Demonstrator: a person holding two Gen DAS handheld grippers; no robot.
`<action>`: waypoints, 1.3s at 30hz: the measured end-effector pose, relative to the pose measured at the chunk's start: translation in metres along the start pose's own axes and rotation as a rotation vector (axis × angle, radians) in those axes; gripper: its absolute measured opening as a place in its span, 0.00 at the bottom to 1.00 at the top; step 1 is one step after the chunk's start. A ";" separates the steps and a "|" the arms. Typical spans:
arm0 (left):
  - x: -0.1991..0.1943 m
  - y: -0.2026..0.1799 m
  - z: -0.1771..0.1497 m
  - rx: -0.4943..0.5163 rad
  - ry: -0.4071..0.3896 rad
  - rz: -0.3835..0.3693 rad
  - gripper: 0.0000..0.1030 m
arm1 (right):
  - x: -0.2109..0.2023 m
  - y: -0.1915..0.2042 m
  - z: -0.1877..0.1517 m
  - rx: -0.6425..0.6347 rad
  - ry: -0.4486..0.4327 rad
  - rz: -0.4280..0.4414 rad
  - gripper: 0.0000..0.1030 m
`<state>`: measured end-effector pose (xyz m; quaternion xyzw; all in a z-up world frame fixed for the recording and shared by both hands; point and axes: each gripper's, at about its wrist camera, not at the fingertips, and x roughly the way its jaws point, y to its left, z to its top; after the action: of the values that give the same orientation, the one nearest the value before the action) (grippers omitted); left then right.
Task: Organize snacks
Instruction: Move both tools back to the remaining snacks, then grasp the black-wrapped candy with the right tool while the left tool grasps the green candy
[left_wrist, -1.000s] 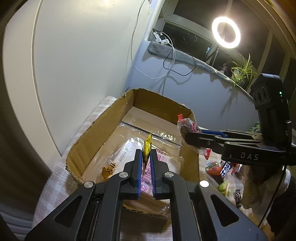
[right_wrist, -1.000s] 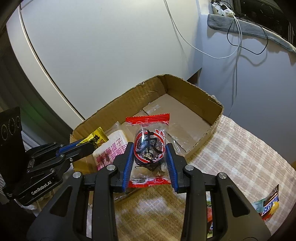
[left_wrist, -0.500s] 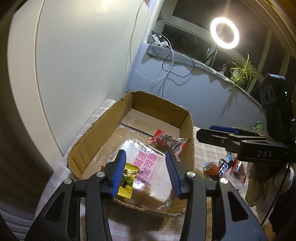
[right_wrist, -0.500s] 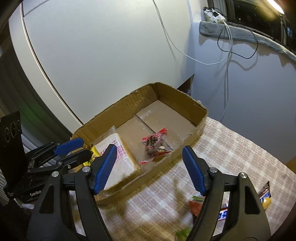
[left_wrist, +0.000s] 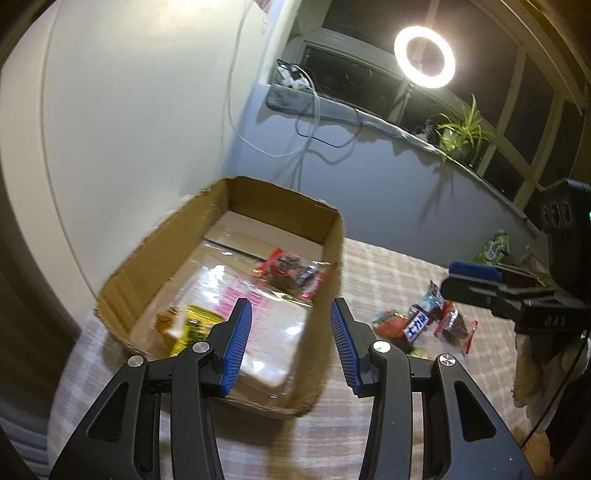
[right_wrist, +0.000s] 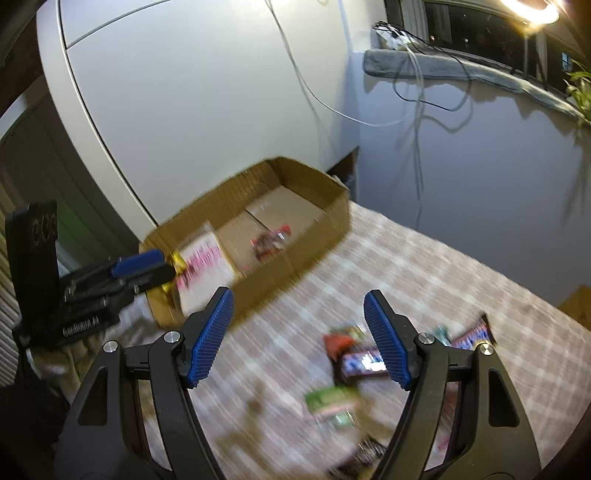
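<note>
1. Blue-padded left gripper (left_wrist: 291, 343) is spread wide, empty, over the cardboard box's (left_wrist: 125, 277) near corner.
2. Right gripper (right_wrist: 299, 338), also released, hovers above loose snacks (right_wrist: 360, 363) on the checked tablecloth (right_wrist: 424, 266); labels blur.
3. Only the left view shows the yellow packet (left_wrist: 192, 325), red-sealed snack (left_wrist: 291, 271) and ring light (left_wrist: 424, 56).

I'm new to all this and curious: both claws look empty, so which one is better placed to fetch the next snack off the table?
Probably the right claw: it is open above the loose wrapped snacks on the checked tablecloth, the dark candy bar just beyond its fingers. The left claw, also open, points at the brown cardboard box.
</note>
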<state>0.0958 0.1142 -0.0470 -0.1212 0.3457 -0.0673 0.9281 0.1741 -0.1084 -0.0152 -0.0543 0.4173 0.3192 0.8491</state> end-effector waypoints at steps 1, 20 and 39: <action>0.002 -0.004 -0.001 0.006 0.007 -0.008 0.42 | -0.002 -0.003 -0.004 0.001 0.005 -0.007 0.74; 0.052 -0.088 -0.035 0.166 0.170 -0.137 0.38 | -0.004 -0.043 -0.111 0.126 0.173 -0.144 0.53; 0.092 -0.127 -0.058 0.323 0.290 -0.137 0.23 | 0.009 -0.041 -0.119 0.101 0.176 -0.198 0.36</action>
<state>0.1214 -0.0369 -0.1122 0.0167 0.4512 -0.2014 0.8693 0.1219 -0.1789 -0.1059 -0.0805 0.4985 0.2065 0.8381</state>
